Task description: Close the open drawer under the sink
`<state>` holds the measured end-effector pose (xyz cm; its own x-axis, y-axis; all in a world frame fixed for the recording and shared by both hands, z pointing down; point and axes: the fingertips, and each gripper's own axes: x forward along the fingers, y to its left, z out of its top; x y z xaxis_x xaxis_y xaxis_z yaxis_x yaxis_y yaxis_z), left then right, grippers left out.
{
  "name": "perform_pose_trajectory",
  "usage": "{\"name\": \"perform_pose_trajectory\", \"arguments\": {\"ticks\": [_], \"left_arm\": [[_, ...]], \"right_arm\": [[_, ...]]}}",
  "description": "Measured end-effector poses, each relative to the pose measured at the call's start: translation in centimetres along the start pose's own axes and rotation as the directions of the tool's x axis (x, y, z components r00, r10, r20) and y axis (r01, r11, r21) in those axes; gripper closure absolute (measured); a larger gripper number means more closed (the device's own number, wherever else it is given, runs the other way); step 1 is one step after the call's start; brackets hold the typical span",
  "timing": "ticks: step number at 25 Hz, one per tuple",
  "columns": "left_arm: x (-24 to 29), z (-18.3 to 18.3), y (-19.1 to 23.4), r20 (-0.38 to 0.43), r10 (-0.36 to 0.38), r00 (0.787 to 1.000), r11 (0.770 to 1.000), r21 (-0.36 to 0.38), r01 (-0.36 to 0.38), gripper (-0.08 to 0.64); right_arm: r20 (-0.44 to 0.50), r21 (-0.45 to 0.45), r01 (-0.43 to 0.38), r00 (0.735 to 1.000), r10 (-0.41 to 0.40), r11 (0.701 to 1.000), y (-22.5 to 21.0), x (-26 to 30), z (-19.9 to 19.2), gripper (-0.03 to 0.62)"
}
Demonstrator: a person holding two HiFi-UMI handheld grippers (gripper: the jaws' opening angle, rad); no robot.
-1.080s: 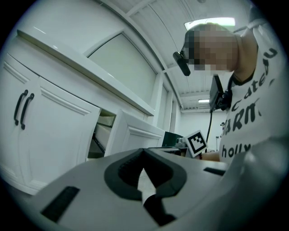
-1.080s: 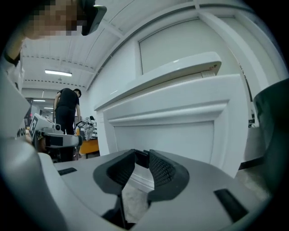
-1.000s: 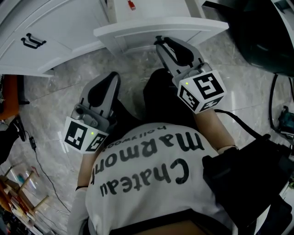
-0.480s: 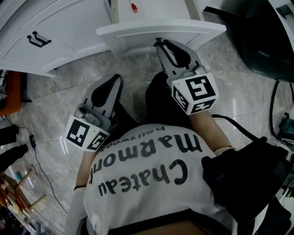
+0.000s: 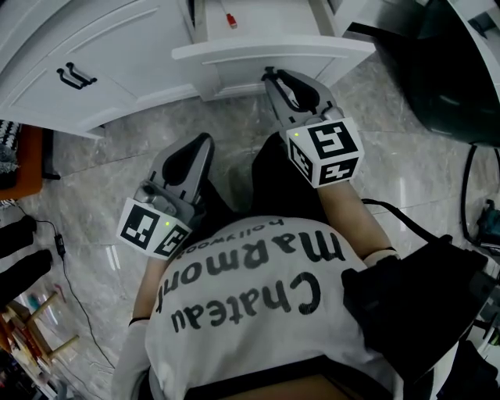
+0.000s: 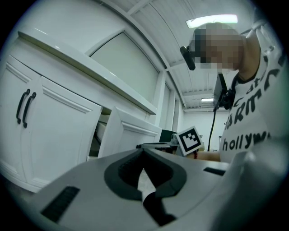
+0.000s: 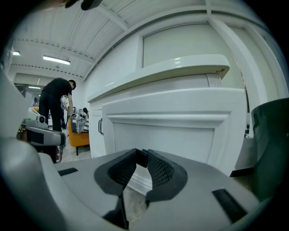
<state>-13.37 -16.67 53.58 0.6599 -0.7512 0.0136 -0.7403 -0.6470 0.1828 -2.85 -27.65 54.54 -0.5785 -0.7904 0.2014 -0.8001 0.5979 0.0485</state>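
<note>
The white drawer front (image 5: 273, 48) stands pulled out from the white cabinet below the counter. It fills the right gripper view (image 7: 171, 122) and shows as a tilted panel in the left gripper view (image 6: 131, 135). My right gripper (image 5: 269, 74) points at the drawer front, its tips just short of the panel's lower edge. Its jaws (image 7: 142, 155) are shut with nothing between them. My left gripper (image 5: 205, 141) hangs lower left over the floor, well away from the drawer. It is shut and empty (image 6: 143, 153).
A small red item (image 5: 229, 19) lies inside the drawer. Cabinet doors with black handles (image 5: 76, 76) stand to the left. A dark bin (image 5: 453, 62) stands at the right and cables (image 5: 58, 250) trail over the marble floor. A person (image 7: 56, 108) stands far off.
My right gripper has rolled a little and its jaws have narrowed, still beside the drawer front. The left gripper has barely moved. The head view has shifted slightly.
</note>
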Motion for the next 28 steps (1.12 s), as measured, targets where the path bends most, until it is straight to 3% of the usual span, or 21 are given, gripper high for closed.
{"name": "perform_pose_trajectory", "arguments": {"ticks": [11, 16, 28], "left_arm": [[1.5, 0.1, 0.1, 0.022, 0.025, 0.999, 0.999, -0.021, -0.024, 0.552], [2.0, 1.7, 0.9, 0.031, 0.038, 0.999, 0.999, -0.030, -0.037, 0.552], [2.5, 1.2, 1.4, 0.010, 0.047, 0.999, 0.998, -0.030, -0.046, 0.552]], "right_arm": [[-0.012, -0.045, -0.008, 1.000, 0.007, 0.999, -0.9, 1.3, 0.0, 0.508], [-0.017, -0.028, -0.014, 1.000, 0.013, 1.000, -1.5, 2.5, 1.4, 0.508], [-0.047, -0.006, -0.056, 0.997, 0.056, 0.998, -2.1, 4.5, 1.6, 0.508]]}}
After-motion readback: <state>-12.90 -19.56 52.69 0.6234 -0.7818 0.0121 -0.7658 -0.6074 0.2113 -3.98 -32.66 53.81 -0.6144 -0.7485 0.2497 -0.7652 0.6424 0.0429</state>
